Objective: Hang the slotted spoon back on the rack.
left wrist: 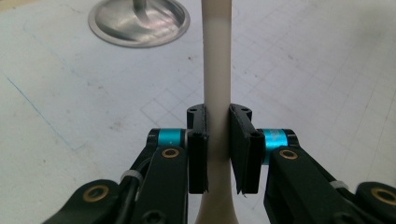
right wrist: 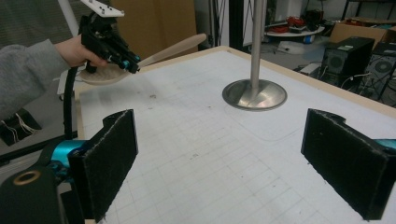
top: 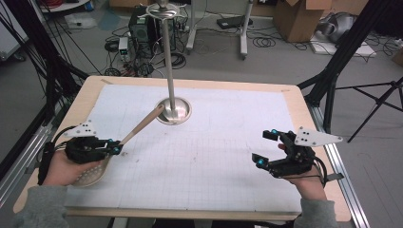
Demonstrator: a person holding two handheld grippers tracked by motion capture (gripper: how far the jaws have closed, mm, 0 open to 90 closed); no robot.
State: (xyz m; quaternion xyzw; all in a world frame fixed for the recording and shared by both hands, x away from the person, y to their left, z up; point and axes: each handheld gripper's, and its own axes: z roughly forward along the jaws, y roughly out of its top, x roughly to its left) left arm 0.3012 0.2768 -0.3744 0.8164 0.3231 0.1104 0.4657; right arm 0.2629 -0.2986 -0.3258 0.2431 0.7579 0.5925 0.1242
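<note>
From above, the left gripper (top: pixel 115 148) is squeezing the long handle of a pale wooden slotted spoon (top: pixel 140 126), whose tip is pointing out ahead at the round shiny metal stand base (top: pixel 174 110). In the left gripper view, both jaws are pressing the handle so it cannot slip. In the right gripper view, the right gripper (right wrist: pixel 224 158) is waiting wide open, holding nothing.

The left gripper (left wrist: pixel 217 140) clamps its 2 black jaws on the pale handle of a spoon (left wrist: pixel 216 56), which runs straight up the frame. A round metal base (left wrist: pixel 138 21) sits upper left on the gridded mat (left wrist: pixel 317 79).
</note>
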